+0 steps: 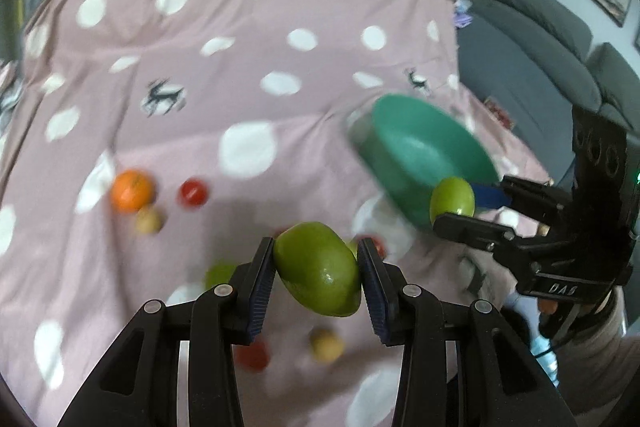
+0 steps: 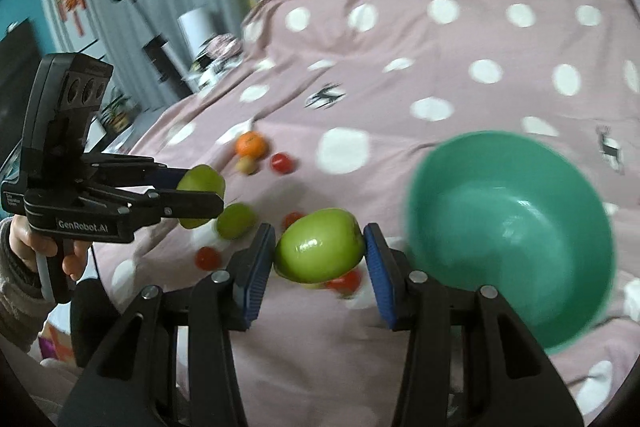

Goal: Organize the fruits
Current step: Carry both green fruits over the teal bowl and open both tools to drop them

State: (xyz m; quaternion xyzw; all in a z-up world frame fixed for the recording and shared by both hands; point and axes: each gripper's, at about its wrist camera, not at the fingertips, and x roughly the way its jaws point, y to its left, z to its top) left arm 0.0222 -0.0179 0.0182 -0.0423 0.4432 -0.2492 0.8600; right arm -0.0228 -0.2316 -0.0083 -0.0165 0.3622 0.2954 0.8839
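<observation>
left gripper (image 1: 317, 273): ribbed blue pads clamp smooth green fruit (image 1: 318, 269) | right gripper (image 2: 319, 255): pads clamp glossy round green apple (image 2: 318, 251), just left of green plastic bowl (image 2: 512, 227) | spotted pink cloth (image 1: 240, 75) beneath bowl

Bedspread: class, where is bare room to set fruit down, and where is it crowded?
Bare: the far bedspread beyond the orange, and inside the green bowl. Crowded: near the grippers, among tomatoes and green fruit.
</observation>
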